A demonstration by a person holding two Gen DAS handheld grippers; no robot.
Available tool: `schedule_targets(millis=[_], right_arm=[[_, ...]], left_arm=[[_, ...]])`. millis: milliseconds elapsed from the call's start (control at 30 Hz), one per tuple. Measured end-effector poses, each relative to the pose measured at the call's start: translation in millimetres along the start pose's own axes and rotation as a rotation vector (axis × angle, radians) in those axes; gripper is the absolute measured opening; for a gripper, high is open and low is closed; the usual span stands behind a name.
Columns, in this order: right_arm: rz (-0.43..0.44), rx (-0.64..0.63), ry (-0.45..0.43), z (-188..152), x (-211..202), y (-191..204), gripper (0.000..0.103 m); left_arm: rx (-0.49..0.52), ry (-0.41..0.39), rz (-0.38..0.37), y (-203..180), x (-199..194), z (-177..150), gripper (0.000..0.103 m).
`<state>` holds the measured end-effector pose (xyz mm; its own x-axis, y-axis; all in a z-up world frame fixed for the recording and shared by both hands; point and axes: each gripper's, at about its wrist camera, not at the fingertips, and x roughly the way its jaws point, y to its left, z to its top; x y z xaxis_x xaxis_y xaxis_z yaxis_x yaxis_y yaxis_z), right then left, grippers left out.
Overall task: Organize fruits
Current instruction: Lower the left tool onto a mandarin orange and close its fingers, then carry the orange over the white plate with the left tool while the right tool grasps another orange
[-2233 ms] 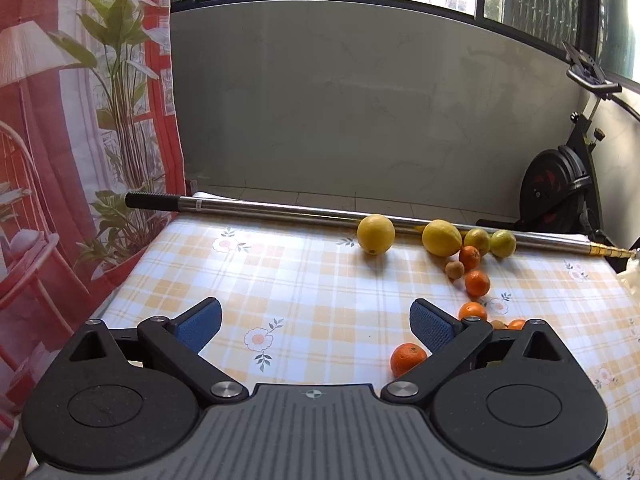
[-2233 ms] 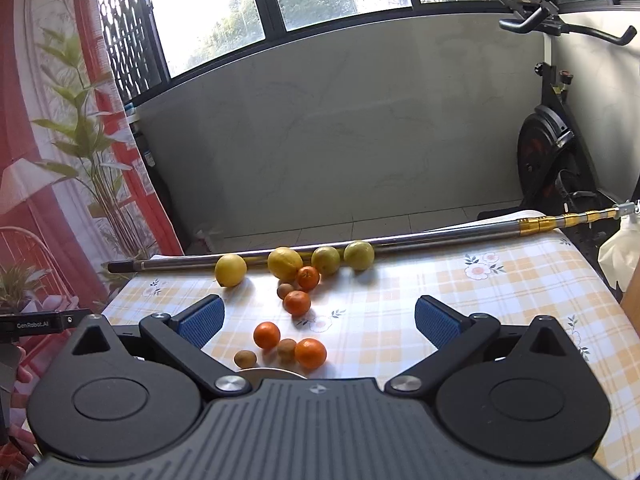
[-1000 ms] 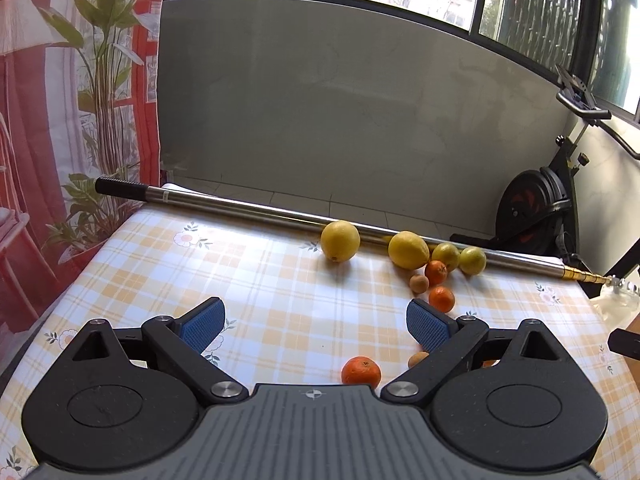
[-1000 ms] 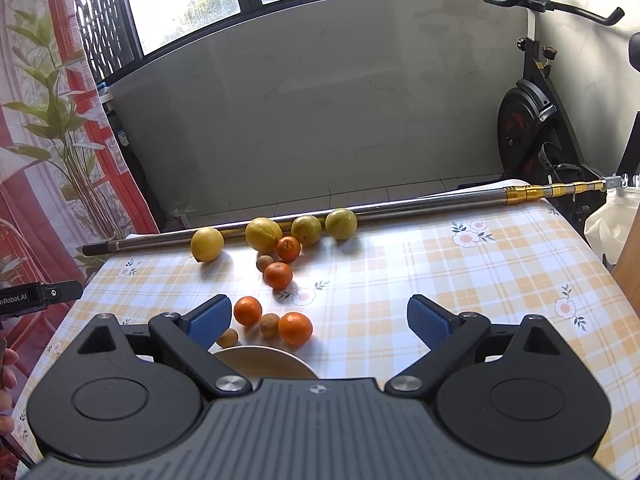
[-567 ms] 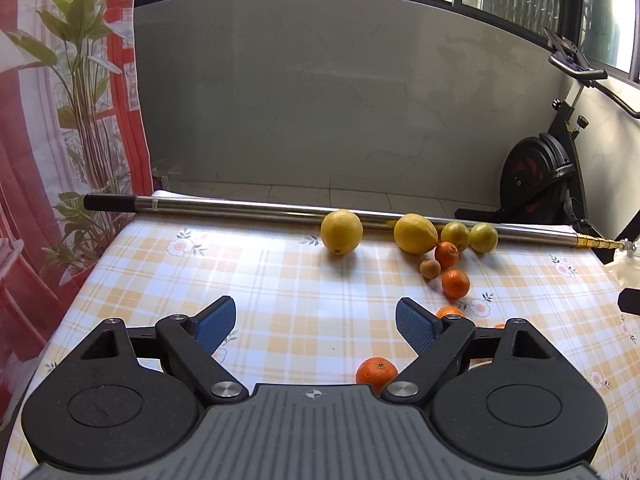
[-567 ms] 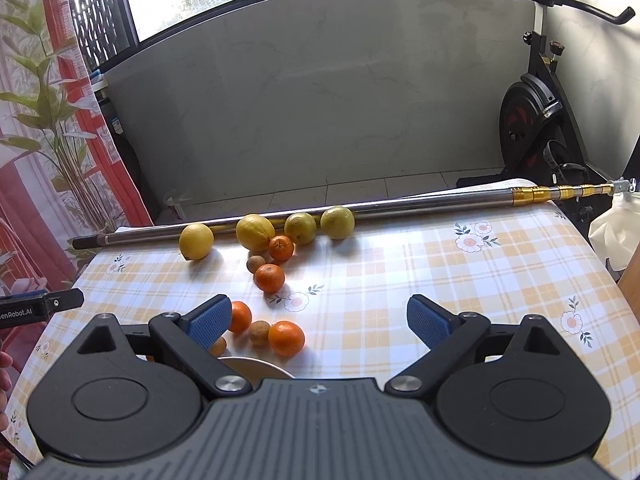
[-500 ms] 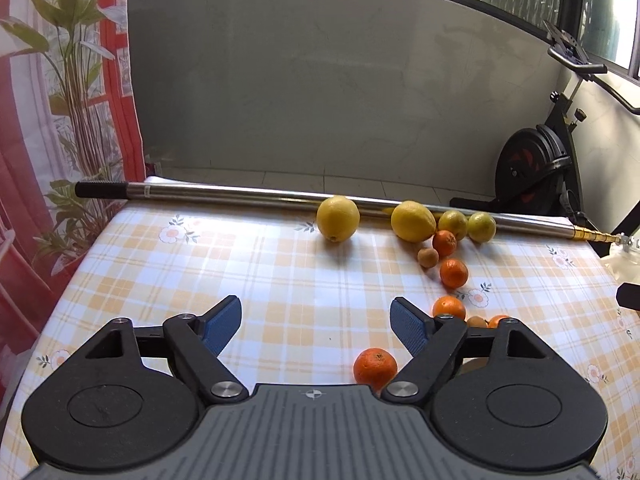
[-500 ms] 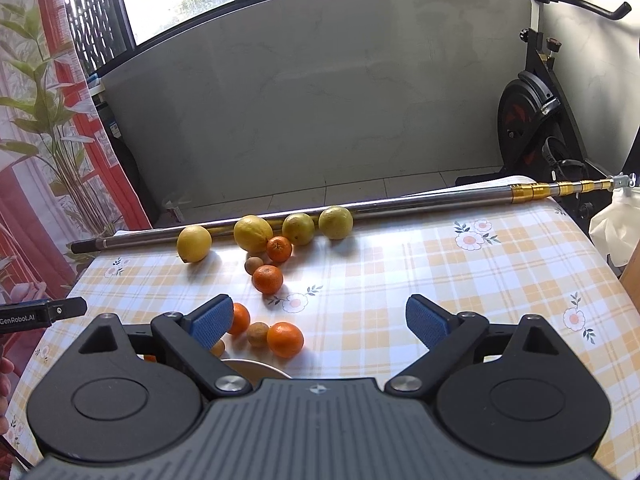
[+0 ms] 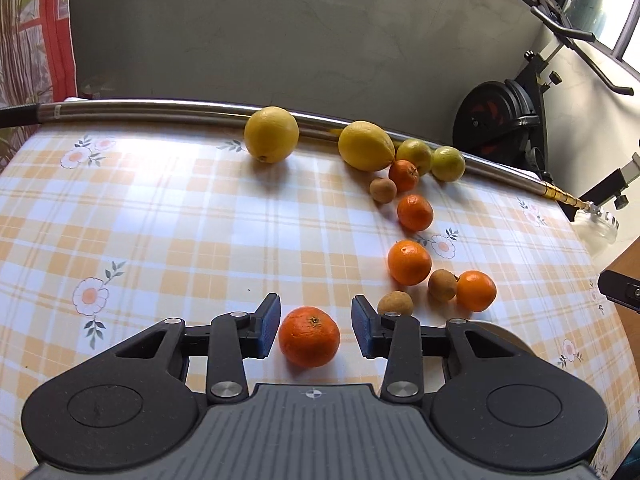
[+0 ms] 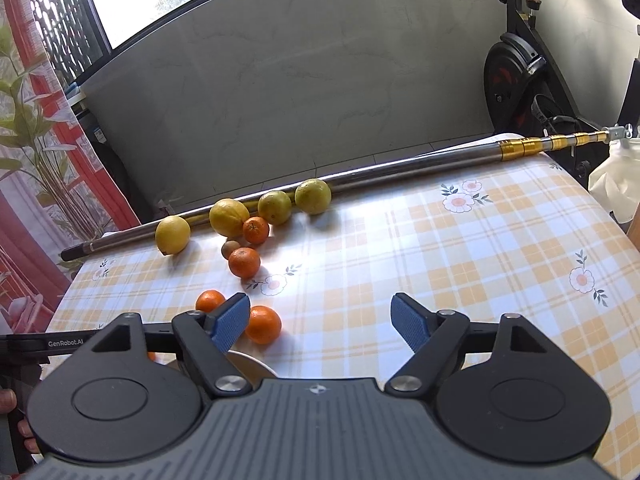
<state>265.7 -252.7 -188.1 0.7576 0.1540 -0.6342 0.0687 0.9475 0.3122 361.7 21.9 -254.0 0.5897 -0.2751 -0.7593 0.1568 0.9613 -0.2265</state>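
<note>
An orange (image 9: pixel 309 336) lies on the checked tablecloth between the blue pads of my left gripper (image 9: pixel 315 326). The jaws are closing, and a narrow gap still shows at the right pad. Beyond it lie more oranges (image 9: pixel 409 262), small brown fruits (image 9: pixel 442 285), two lemons (image 9: pixel 271 135) and two yellow-green fruits (image 9: pixel 448 163). My right gripper (image 10: pixel 320 324) hovers over the tablecloth with its jaws closing and nothing between them. An orange (image 10: pixel 263 324) lies just beyond its left pad. A pale bowl rim (image 10: pixel 250 364) shows under that finger.
A long metal pole (image 9: pixel 160 108) lies along the table's far edge behind the fruit. An exercise bike (image 9: pixel 504 120) stands past the far right corner, and a red patterned curtain (image 10: pixel 24 200) hangs on the left. A person's hand (image 10: pixel 12 400) holds the left gripper.
My left gripper has sunk and tilted down over the near orange, and its jaws have narrowed around it. My right gripper has moved a little nearer the table with its jaws slightly narrower.
</note>
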Motion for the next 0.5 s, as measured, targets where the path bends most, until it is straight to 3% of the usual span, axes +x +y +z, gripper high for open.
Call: schedule_targets(millis=[367,500], right_arm=[[-0.007,0.035,0.002,-10,-13,-6,0.081],[-0.006,0.015,0.003,-10,-17,-2,0.081]], left_arm=[[-0.010,0.064,0.017,2,26,-7,0.042],[-0.024,0.045,0.013,5,23,-14,0.040]])
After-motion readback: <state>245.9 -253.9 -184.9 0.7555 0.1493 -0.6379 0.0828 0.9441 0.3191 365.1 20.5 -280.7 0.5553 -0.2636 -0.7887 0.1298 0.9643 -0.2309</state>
